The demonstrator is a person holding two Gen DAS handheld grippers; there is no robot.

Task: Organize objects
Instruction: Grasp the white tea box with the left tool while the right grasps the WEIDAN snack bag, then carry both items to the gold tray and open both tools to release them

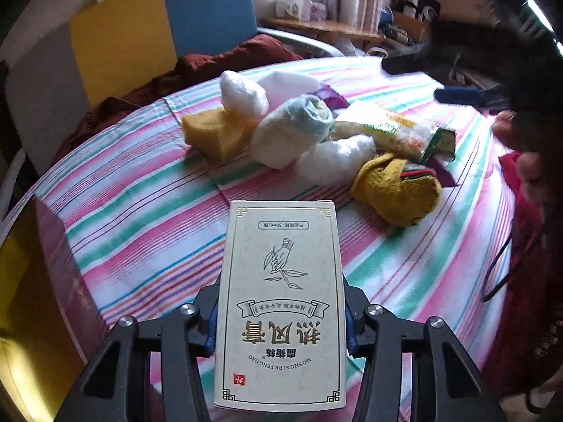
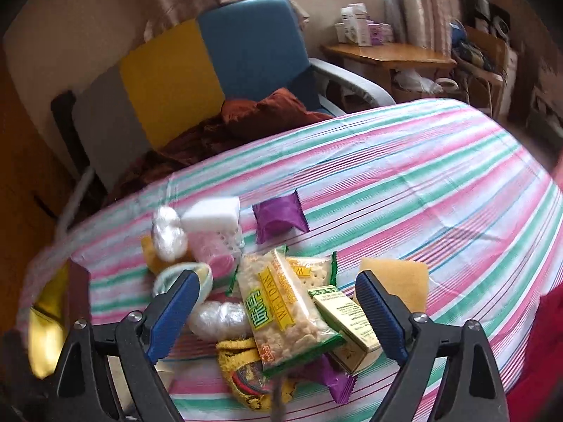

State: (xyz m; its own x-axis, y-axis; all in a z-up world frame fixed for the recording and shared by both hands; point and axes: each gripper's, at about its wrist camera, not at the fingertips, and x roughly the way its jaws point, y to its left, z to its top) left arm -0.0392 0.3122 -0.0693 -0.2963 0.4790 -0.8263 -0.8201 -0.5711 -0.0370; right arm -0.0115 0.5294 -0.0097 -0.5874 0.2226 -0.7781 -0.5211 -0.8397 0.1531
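My left gripper is shut on a cream ointment box with gold Chinese lettering, held above the striped tablecloth. Beyond it lies a pile: a white-and-blue sock roll, a yellow sponge, a mustard sock roll, clear plastic bundles and cracker packs. My right gripper is open above the same pile, its jaws either side of a green cracker pack and a small green-and-cream box. It holds nothing.
A purple packet, a white sponge and a yellow sponge lie on the cloth. A maroon-and-gold box stands at the left edge. A blue-and-yellow armchair and a wooden side table stand behind.
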